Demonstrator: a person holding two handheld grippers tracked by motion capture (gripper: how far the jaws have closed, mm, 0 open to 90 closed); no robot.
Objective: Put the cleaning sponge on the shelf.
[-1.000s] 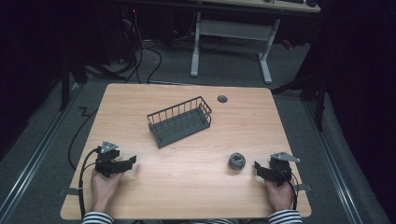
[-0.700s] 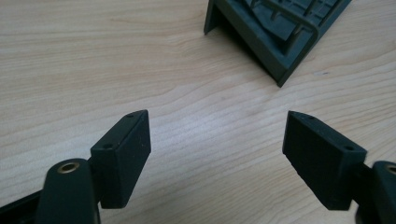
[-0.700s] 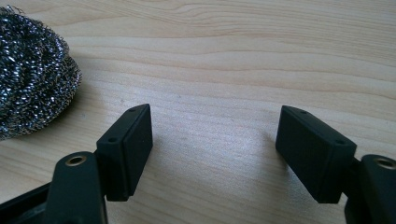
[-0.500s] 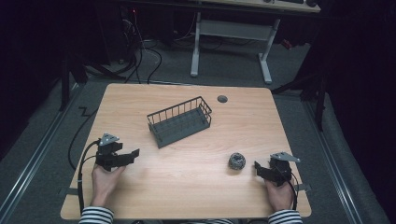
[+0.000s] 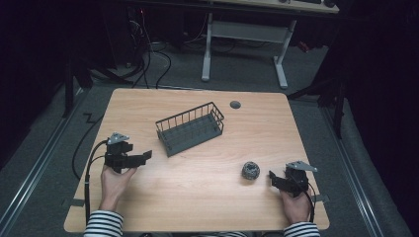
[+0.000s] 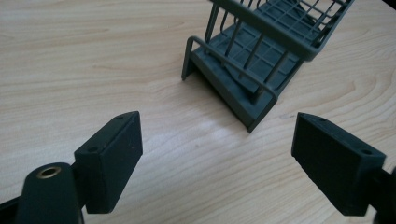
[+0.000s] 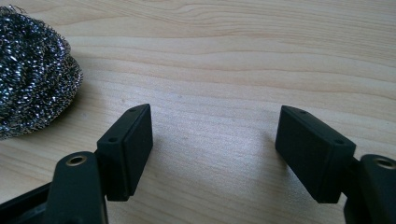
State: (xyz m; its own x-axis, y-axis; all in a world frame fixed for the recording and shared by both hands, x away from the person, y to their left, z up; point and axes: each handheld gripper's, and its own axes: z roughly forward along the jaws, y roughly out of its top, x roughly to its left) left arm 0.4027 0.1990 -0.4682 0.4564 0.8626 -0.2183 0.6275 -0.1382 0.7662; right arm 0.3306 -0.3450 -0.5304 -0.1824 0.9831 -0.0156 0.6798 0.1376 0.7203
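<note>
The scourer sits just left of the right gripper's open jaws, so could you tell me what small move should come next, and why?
Probably swing the right gripper left until the scourer lies between its jaws. They stand open over bare table, with the scourer beside the left one, untouched, and the basket waits empty.

No readable txt, labels, brands or nos. on anything here.

Wood table [image 5: 197,207] w/ grey grommet [image 5: 235,104] near far edge. White desk frame [image 5: 244,37] behind it, cables [image 5: 148,59] on floor, far left.
</note>
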